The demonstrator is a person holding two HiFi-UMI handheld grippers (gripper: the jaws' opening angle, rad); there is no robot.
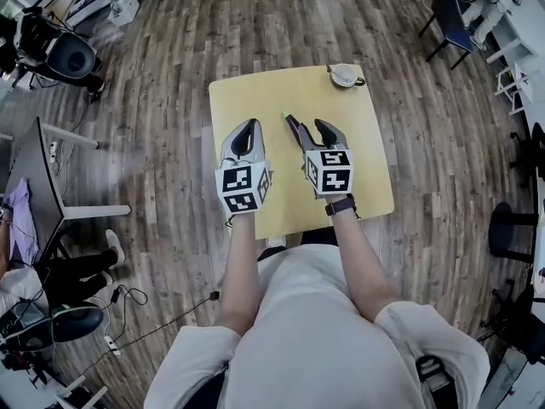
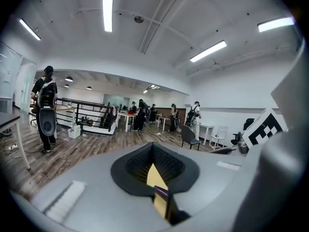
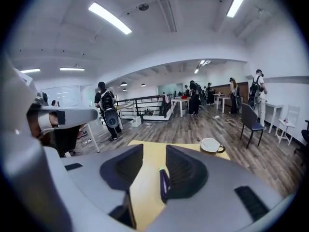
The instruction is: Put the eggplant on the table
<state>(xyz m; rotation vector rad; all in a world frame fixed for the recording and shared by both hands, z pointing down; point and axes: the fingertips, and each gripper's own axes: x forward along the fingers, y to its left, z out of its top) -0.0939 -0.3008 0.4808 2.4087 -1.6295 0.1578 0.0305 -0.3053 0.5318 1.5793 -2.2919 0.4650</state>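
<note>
Head view: eggplant (image 1: 292,126) lies on table (image 1: 255,100), mid-depth, slightly right of centre, green tip twd far edge. Right gripper (image 1: 313,133) spread around it; left gripper (image 1: 244,135) near, w/ nothing in it. Cup (image 1: 345,76) at far right corner. Placing looks done; only pulling back left.

Left gripper view: jaws together at tips, only a table sliver (image 2: 152,175) visible. Purple bit low in gap, can't ID.

Right gripper view: jaws apart, eggplant (image 3: 164,183) btwn them by right pad; contact unclear.

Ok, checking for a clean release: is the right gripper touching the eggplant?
Cannot tell. The right gripper view shows the eggplant between the right gripper's parted jaws, close beside one; no plain gap.
</note>
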